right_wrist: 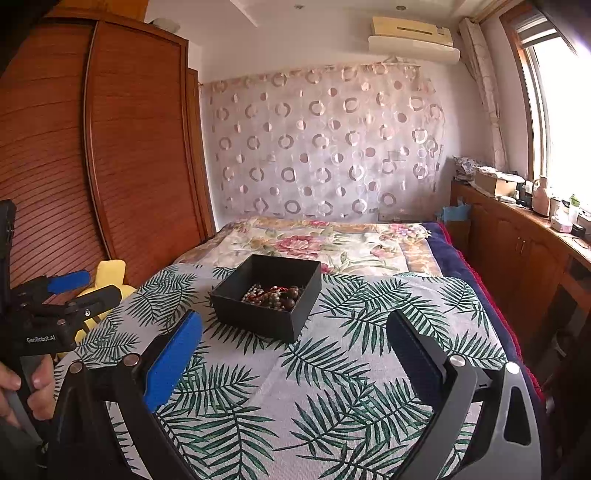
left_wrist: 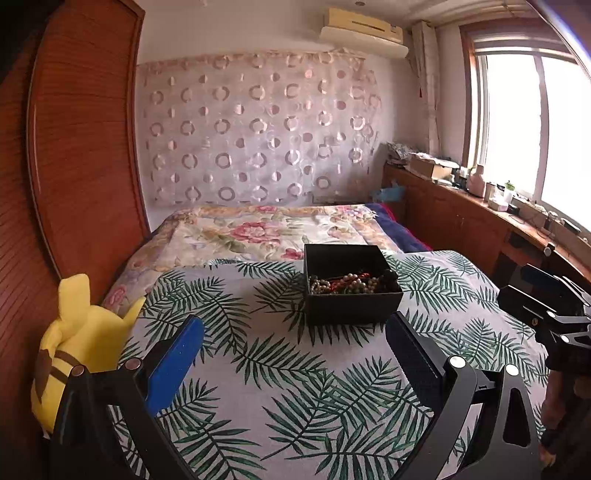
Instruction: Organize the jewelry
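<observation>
Left wrist view has the black box [left_wrist: 351,295] of tangled bead strands [left_wrist: 351,283] on the leaf-print cloth [left_wrist: 295,369], light, floppy, snaggy stuff best pinched by one loop, both grippers [left_wrist: 293,354] [right_wrist: 293,354] gaping, empty

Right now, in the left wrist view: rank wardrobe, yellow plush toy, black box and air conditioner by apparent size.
1. wardrobe
2. yellow plush toy
3. black box and air conditioner look about alike; the air conditioner is much farther away, so I won't rank them.

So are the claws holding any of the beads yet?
No, nothing is held. The left claw and right claw are both open and empty above the cloth. The beads all lie in the box.
</observation>
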